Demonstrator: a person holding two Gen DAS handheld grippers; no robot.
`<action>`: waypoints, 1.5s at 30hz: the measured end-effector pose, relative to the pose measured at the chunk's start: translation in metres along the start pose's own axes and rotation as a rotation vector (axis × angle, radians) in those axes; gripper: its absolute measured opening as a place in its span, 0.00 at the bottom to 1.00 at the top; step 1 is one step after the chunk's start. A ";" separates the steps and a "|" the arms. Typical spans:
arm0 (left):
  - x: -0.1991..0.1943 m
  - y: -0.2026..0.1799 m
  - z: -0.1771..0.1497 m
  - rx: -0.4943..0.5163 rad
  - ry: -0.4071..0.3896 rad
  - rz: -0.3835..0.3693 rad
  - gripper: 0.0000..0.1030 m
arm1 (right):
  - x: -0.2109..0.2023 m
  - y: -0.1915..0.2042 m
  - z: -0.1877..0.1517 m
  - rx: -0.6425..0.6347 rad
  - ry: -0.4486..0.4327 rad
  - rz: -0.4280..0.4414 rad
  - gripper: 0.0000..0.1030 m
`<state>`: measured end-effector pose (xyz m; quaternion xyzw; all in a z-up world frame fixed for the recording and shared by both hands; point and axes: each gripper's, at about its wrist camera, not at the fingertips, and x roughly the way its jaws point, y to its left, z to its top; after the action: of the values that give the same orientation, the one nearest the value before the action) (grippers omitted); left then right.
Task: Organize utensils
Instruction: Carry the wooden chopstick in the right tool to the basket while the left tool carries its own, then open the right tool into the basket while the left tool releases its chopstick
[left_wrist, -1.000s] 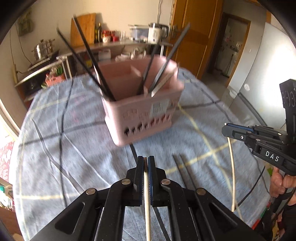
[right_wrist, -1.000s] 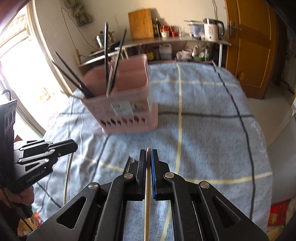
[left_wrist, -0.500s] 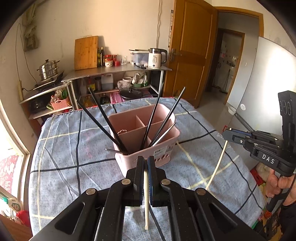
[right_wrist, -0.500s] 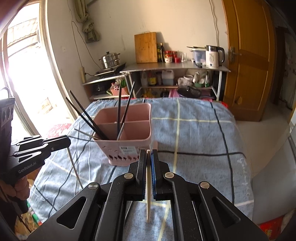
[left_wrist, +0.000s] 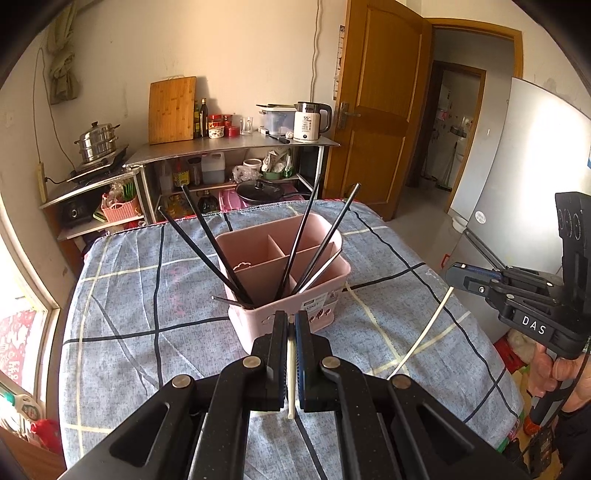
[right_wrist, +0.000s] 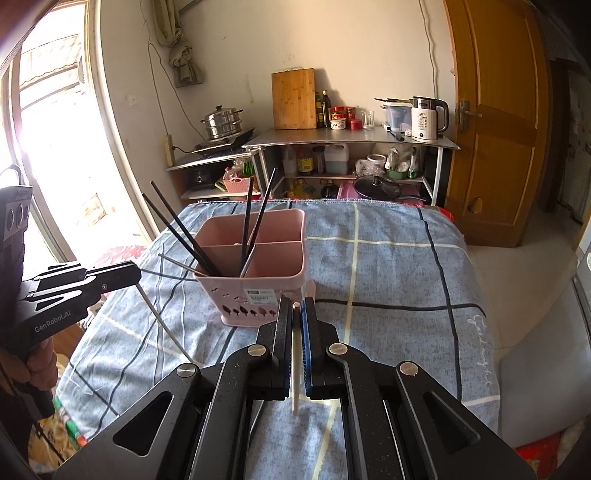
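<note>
Both lifted off table (left_wrist: 122, 332) w/ pale chopsticks: left hand-held gripper (left_wrist: 291, 325) clamped on one (left_wrist: 291, 384), right (right_wrist: 296, 308) on another (right_wrist: 296, 373). Now above caddy (left_wrist: 284, 273); drop-in next, prob.

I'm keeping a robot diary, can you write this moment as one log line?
left gripper: shut on white chopstick | right gripper: shut on white chopstick | pink basket: holds black chopsticks

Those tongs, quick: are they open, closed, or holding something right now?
Left tongs: closed on a pale chopstick.
Right tongs: closed on another pale chopstick.
</note>
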<state>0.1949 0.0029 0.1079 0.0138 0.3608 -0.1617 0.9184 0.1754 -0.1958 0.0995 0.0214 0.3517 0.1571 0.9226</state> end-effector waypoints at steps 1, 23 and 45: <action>-0.001 -0.001 -0.001 0.000 0.001 -0.001 0.03 | -0.001 0.000 0.000 0.000 0.000 0.000 0.04; -0.041 0.011 0.038 -0.034 -0.079 -0.018 0.03 | -0.024 0.025 0.034 -0.034 -0.107 0.068 0.04; -0.023 0.043 0.113 -0.052 -0.171 0.013 0.03 | 0.015 0.057 0.107 -0.052 -0.216 0.116 0.04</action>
<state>0.2669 0.0339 0.2027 -0.0216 0.2851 -0.1472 0.9469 0.2401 -0.1297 0.1787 0.0344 0.2443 0.2162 0.9446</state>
